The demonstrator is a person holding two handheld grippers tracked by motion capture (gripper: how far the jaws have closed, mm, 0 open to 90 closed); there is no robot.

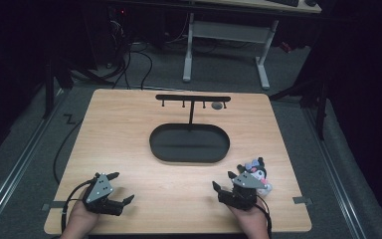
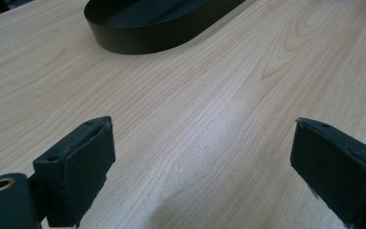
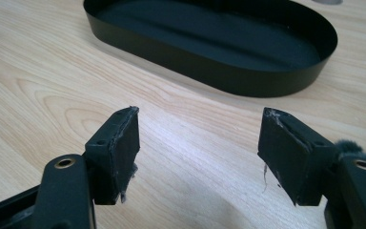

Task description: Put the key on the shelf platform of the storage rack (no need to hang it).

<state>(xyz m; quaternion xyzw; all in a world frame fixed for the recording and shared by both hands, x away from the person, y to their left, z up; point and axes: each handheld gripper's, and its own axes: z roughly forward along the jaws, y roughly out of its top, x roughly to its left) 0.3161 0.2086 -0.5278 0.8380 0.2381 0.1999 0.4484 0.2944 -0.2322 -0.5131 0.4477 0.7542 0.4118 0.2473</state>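
L gripper [image 1: 118,187] sits near the table's [image 1: 129,139] front-left corner, a hand [image 1: 79,219] behind it. Its jaws stand wide apart w/ nothing but bare wood between them. Mid-table is a black oval tray [image 1: 189,143] w/ a T-shaped hook stand [image 1: 193,99] rising at its back edge; a small grey disc [image 1: 217,105] lies just beside the stand's R end. R gripper [image 1: 224,180] rests front-right, released, jaws about half apart, nothing between the pads. A small plush toy [image 1: 256,172] lies just beside its R jaw, possibly touching it; hard to tell.
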